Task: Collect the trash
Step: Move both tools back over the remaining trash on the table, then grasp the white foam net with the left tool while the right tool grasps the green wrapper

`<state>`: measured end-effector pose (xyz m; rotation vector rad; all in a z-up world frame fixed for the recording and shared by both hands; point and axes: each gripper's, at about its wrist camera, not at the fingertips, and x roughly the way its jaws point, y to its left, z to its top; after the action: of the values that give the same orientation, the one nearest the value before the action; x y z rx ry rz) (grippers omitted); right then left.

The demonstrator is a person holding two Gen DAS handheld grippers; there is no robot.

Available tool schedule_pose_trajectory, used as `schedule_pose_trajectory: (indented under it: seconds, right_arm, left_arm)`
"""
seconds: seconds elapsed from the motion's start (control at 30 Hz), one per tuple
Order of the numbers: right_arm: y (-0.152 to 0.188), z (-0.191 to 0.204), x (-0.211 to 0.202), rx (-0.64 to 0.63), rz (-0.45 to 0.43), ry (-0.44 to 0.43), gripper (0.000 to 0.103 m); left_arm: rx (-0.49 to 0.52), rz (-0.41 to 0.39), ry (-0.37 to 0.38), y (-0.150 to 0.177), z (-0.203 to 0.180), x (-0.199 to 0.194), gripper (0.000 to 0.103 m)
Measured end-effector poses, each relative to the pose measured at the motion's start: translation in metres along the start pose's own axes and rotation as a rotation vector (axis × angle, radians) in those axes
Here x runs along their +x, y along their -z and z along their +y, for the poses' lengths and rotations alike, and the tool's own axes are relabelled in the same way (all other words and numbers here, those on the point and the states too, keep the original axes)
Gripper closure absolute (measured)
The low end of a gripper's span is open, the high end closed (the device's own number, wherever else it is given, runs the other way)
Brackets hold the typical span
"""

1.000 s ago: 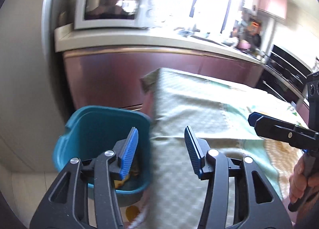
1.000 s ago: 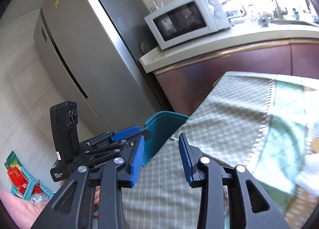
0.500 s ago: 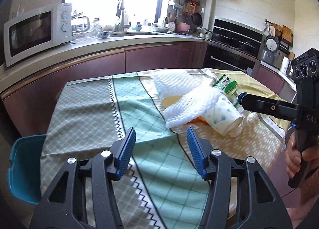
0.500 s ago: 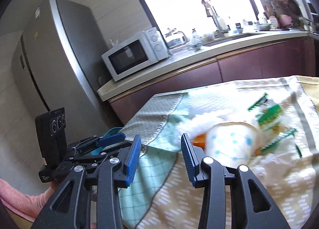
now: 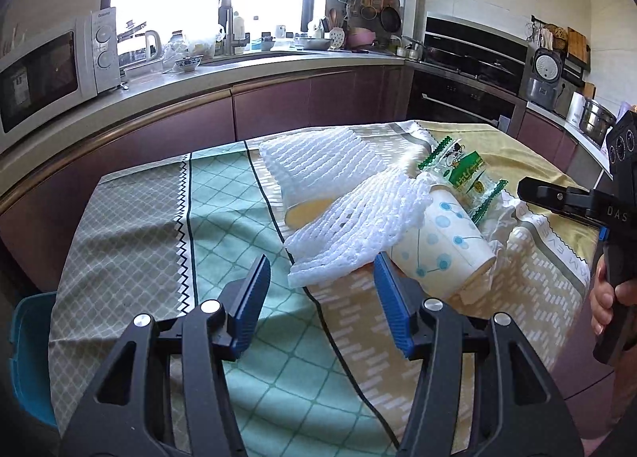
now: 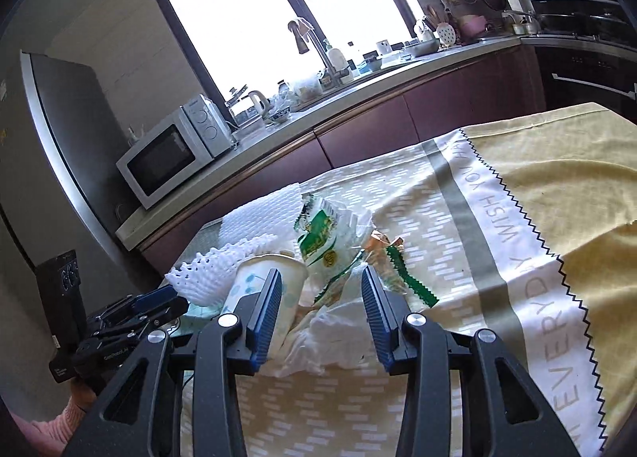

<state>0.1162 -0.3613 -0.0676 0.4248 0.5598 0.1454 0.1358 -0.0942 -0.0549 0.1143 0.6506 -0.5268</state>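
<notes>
A kitchen worktop (image 5: pixel 131 218) under a patterned cloth carries the trash: a paper cup (image 5: pixel 442 250) on its side, white foam netting (image 5: pixel 358 230) and a green wrapper (image 5: pixel 466 174), heaped together. The left gripper (image 5: pixel 322 297) hovers just short of the netting, jaws spread and empty; the right gripper (image 6: pixel 322 309) is over the cup and crumpled tissue (image 6: pixel 330 333), jaws spread, gripping nothing.

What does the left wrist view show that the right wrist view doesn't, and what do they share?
Only the left wrist view: the blue bin at the table's near left edge, the green check part of the cloth, the rice cooker, and the right gripper from the side.

Only the right wrist view: the fridge, the lettered stripe on the cloth, and the left gripper from the side.

Both: the paper cup lying on its side, the white foam net, the green wrapper, the microwave, both grippers open and empty.
</notes>
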Motion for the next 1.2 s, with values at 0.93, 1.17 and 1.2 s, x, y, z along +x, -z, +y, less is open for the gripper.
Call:
schedule_pose_trajectory:
  seconds: [0.93, 1.17, 1.2]
  right_arm:
    - [-0.012, -0.005, 0.01, -0.014, -0.014, -0.055, 0.097]
    - [-0.016, -0.002, 0.0, -0.019, -0.038, -0.068, 0.097]
    - [-0.016, -0.002, 0.0, -0.018, -0.04, -0.07, 0.097]
  left_arm:
    - [0.116, 0.027, 0.052, -0.012, -0.025, 0.021, 0.08]
    - [0.099, 0.034, 0.053, -0.016, -0.021, 0.022, 0.102]
    - [0.097, 0.028, 0.057, -0.016, -0.021, 0.021, 0.102]
